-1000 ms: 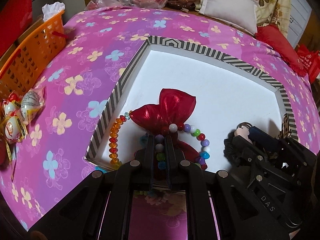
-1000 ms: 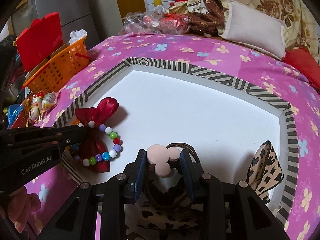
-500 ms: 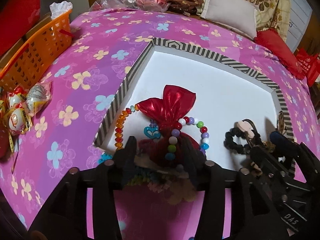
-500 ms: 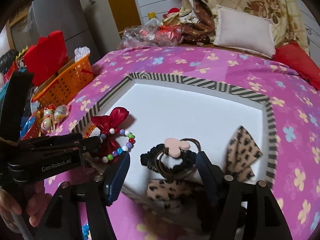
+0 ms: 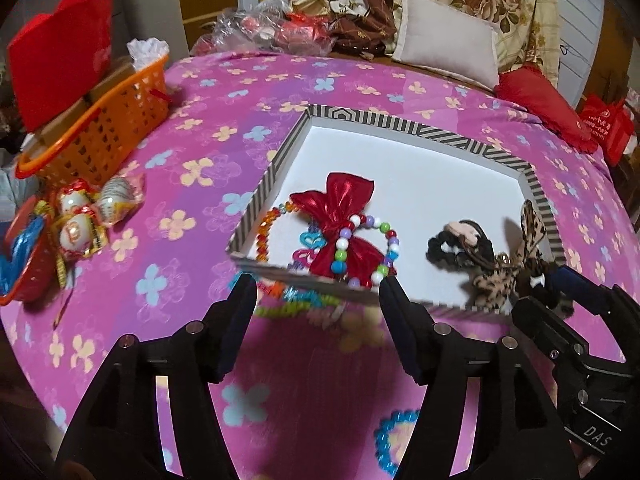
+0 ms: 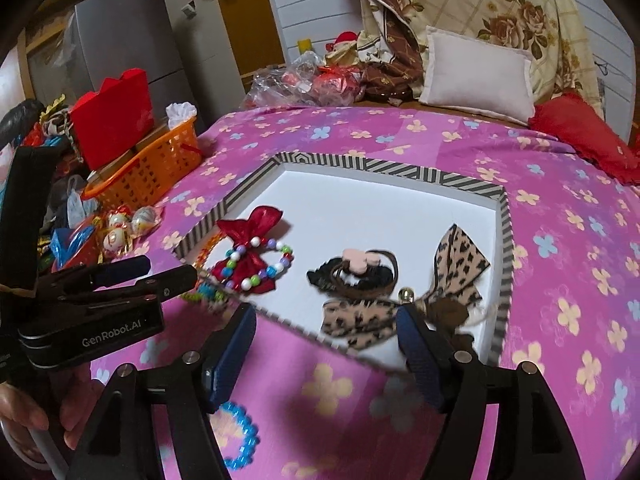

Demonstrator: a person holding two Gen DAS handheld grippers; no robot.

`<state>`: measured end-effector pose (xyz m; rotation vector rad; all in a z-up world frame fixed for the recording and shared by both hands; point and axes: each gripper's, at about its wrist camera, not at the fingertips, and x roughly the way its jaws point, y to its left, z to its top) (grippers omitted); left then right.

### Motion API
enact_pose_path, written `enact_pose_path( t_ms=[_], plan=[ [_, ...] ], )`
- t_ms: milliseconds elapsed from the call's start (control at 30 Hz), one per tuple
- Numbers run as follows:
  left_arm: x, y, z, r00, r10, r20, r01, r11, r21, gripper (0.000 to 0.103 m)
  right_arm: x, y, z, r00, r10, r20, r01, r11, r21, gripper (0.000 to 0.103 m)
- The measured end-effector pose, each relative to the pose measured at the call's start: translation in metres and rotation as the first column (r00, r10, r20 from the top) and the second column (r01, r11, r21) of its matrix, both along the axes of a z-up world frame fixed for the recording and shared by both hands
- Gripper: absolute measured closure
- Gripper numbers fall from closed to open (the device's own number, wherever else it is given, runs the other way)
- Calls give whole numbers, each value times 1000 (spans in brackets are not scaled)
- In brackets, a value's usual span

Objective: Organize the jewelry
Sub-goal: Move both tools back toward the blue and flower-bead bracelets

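A white tray with a striped rim (image 5: 404,124) (image 6: 360,166) lies on the pink flowered bedspread. In it lie a red bow (image 5: 344,216) (image 6: 250,232) with a multicoloured bead bracelet (image 5: 382,240) (image 6: 276,266) over it, an orange bead strand (image 5: 264,232), a black hair tie with a pink charm (image 5: 456,240) (image 6: 356,266) and a leopard bow (image 5: 516,264) (image 6: 452,276). A blue bead bracelet (image 5: 390,444) (image 6: 242,436) lies on the bedspread in front of the tray. My left gripper (image 5: 316,300) and right gripper (image 6: 326,336) are open and empty, above the tray's near edge.
An orange basket (image 5: 104,120) (image 6: 156,168) holding a red box stands at the left. Wrapped sweets (image 5: 84,220) and a red dish (image 5: 28,264) lie near it. Colourful beads (image 5: 296,300) lie just outside the tray's near rim. Pillows (image 6: 476,72) and bags sit at the back.
Both grippers opened, let go of the bead bracelet and the hair tie in the tray, and drew back and up. The tray now looks smaller and farther.
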<state>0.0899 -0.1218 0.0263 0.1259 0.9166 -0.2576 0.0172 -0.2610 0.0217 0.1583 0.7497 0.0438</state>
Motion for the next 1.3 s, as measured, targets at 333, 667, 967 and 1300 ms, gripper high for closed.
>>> enact_pose_path(
  t_ms=[333, 667, 967, 1300],
  plan=[
    [-39, 17, 1, 999, 23, 35, -23, 1000, 13, 39, -41, 5, -1, 1000, -26, -4, 26, 999, -32, 30],
    [-69, 23, -2, 999, 27, 37, -27, 1000, 6, 39, -63, 12, -6, 999, -30, -16, 29, 998, -48, 30],
    [-81, 31, -4, 997, 49, 57, -50, 999, 17, 39, -64, 15, -17, 999, -16, -28, 14, 999, -46, 29],
    [-71, 39, -21, 997, 73, 12, -74, 997, 20, 39, -57, 20, -39, 997, 14, -73, -17, 999, -39, 30]
  ],
)
